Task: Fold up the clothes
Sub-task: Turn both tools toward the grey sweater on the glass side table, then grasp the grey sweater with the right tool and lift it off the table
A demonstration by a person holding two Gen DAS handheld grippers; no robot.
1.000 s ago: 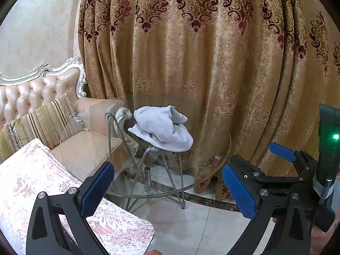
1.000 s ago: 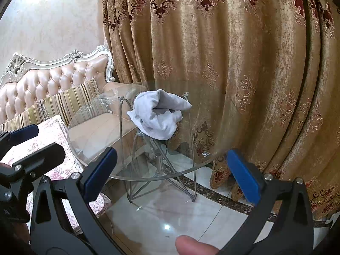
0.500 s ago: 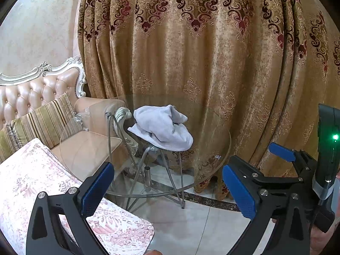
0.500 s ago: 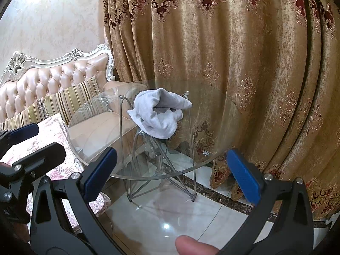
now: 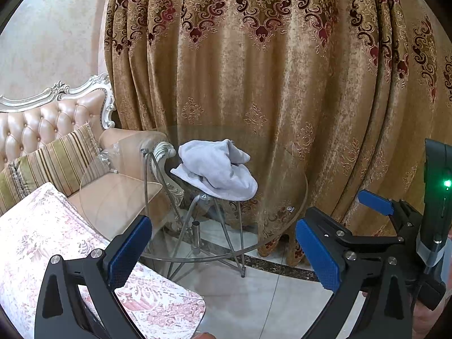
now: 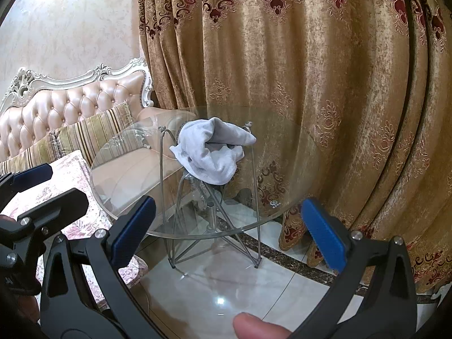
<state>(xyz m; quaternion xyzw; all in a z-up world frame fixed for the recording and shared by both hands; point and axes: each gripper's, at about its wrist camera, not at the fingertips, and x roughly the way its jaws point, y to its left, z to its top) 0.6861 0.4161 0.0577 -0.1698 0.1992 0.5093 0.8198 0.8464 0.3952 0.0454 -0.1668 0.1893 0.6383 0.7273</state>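
Left gripper wide open, blue pads apart, nothing between them; right gripper likewise spread and empty. Both held in the air, well short of a round glass table on thin metal legs. On the glass, a crumpled grey cloth, heaped and unfolded. Beside the table a tufted pink sofa with striped cushion; behind, a gold patterned curtain.

Gold patterned curtain behind round glass table, tufted sofa alongside.
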